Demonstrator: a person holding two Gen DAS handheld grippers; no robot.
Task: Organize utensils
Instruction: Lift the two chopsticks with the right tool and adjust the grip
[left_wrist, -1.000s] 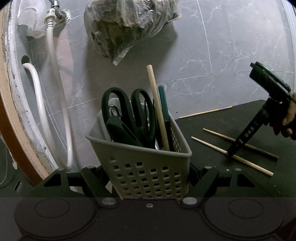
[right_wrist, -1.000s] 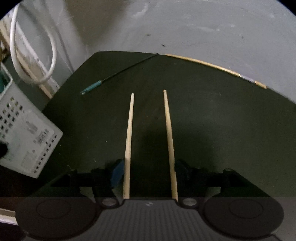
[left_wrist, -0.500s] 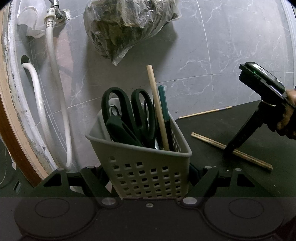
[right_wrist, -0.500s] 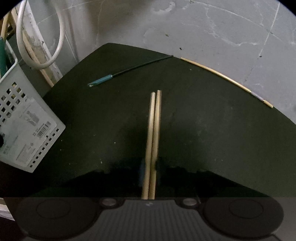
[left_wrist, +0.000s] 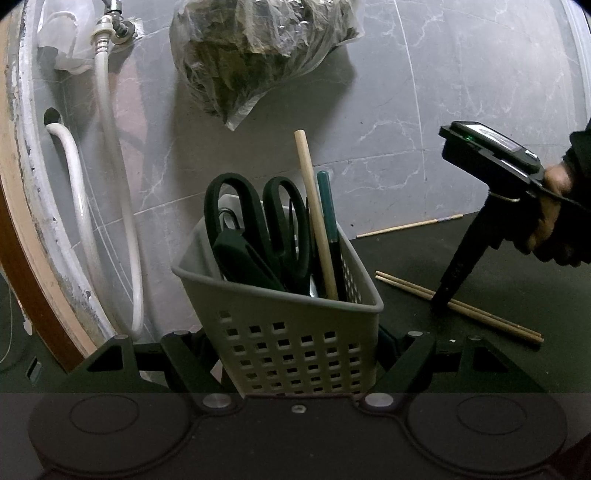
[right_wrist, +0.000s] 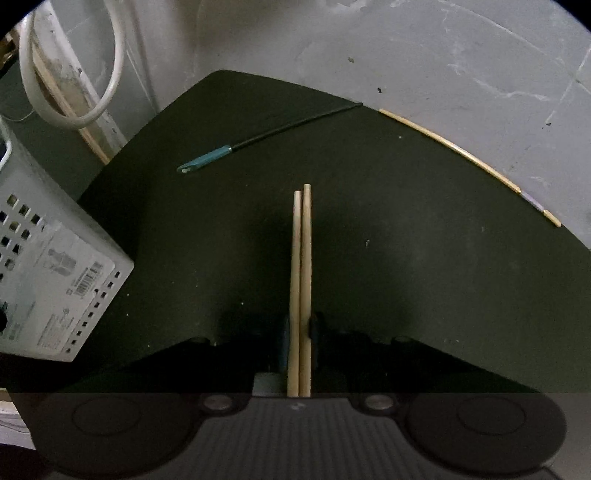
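While the right gripper pinches two chopsticks, dark tabletop surrounds them.

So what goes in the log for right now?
left gripper: shut on basket | right gripper: just closed on two chopsticks | loose: teal-handled stick, one chopstick

The near ends of the two wooden chopsticks vanish under the camera housing, and the right gripper fingers beside them are lost in shadow. The scissors blades and the lower ends of the other utensils are hidden inside the grey basket. The basket's label print is too small to read.
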